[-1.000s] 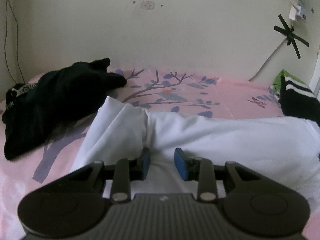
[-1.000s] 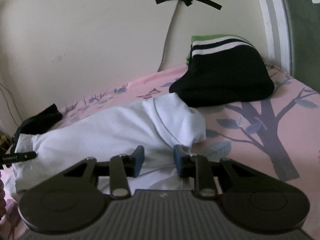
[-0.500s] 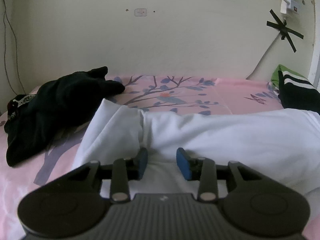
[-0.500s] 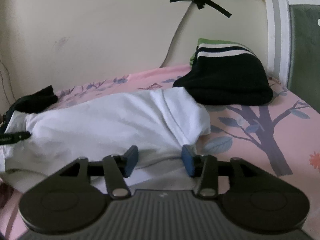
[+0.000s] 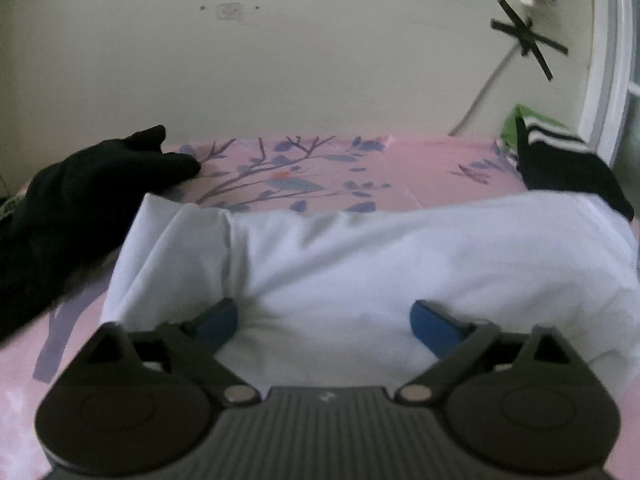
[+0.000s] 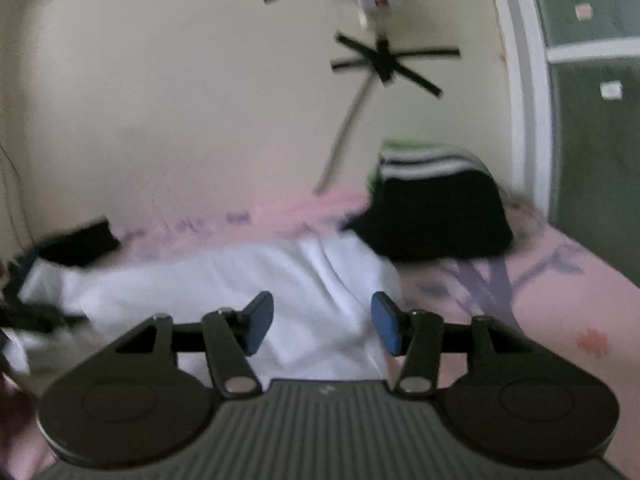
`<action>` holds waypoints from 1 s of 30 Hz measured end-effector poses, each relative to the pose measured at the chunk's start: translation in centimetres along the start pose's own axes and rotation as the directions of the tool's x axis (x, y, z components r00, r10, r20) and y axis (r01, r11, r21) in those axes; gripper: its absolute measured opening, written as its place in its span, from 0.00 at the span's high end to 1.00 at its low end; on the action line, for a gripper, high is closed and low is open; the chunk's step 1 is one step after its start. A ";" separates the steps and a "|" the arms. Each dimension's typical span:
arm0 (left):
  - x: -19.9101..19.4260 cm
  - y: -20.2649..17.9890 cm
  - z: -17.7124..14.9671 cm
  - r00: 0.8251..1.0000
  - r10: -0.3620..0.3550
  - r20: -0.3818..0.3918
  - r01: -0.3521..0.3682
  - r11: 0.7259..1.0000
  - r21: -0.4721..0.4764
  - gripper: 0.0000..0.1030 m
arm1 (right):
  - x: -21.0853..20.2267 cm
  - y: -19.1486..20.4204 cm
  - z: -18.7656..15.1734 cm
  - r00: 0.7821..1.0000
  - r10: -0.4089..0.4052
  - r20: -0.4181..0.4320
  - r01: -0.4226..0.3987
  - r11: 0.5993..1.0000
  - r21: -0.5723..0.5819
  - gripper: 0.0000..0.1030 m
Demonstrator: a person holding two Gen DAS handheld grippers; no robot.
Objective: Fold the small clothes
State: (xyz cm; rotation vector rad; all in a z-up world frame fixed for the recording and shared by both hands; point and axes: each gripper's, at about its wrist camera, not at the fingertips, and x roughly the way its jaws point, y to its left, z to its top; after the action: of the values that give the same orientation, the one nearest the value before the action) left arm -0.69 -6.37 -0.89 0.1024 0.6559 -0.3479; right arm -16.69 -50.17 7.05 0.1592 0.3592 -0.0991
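Observation:
A white garment (image 5: pixel 360 256) lies folded across the pink bed sheet; it also shows in the right wrist view (image 6: pixel 224 280). My left gripper (image 5: pixel 324 326) is open wide, its blue pads apart over the garment's near edge, holding nothing. My right gripper (image 6: pixel 322 322) is open over the garment's right end, empty. The right wrist view is blurred by motion.
A black garment (image 5: pixel 80 200) lies at the left of the bed. A folded black piece with white stripes (image 5: pixel 560 160) sits at the right on something green, seen also in the right wrist view (image 6: pixel 432 212). The wall stands close behind, with a taped cable (image 5: pixel 524 40).
Both grippers have opened wider and let go of the white garment. The right gripper has tilted up and pulled back a little.

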 end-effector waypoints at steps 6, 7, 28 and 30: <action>-1.1 1.6 0.0 0.998 0.004 0.067 0.003 0.994 -0.106 0.06 | 3.5 4.1 3.0 0.996 0.084 -0.009 -0.084 0.991 -0.107 0.57; -1.4 2.3 0.1 0.997 0.001 0.081 0.011 0.989 -0.144 0.06 | 4.5 4.2 3.3 0.995 0.100 -0.027 -0.103 0.989 -0.109 0.57; 1.0 9.1 2.0 0.993 0.111 0.051 -0.080 0.910 -0.406 0.09 | 4.1 -6.1 2.1 0.993 0.081 -0.089 -0.049 0.948 0.313 0.49; -1.4 8.3 1.9 0.986 0.113 0.120 -0.055 0.911 -0.409 0.13 | 3.3 -8.0 1.5 0.983 0.135 -0.124 -0.075 0.915 0.396 0.36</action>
State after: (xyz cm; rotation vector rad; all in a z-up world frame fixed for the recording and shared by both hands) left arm 2.26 1.38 1.40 -0.2886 0.5692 -0.1279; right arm -14.10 -58.52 6.16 0.5843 0.4775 -0.0511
